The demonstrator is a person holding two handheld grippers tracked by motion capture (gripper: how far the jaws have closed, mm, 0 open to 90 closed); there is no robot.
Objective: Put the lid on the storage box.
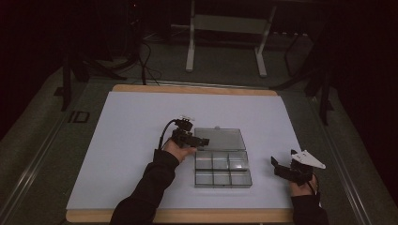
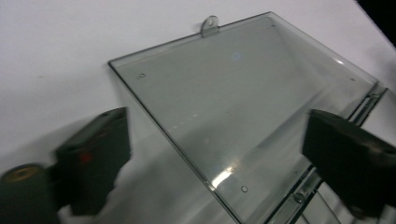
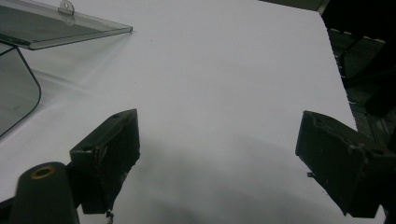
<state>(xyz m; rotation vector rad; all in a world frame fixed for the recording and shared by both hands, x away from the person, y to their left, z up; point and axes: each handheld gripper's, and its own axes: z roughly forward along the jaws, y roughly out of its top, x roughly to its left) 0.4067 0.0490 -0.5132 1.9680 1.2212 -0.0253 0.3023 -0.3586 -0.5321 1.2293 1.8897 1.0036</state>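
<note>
Clear compartment box mid-counter, base empty, lid swung open, lying flat behind base. Left gripper at lid's left edge, jaws spread astride that edge corner, nothing pinched. Right gripper well right of box over white counter, jaws released, empty. Risk: thin slick lid may slip from pads; one-sided pull could skid light unbraced box or strain hinge.

One box, two grippers.
One clear compartment box with six compartments, its one lid open behind it; one gripper left of the box, one gripper right.
</note>
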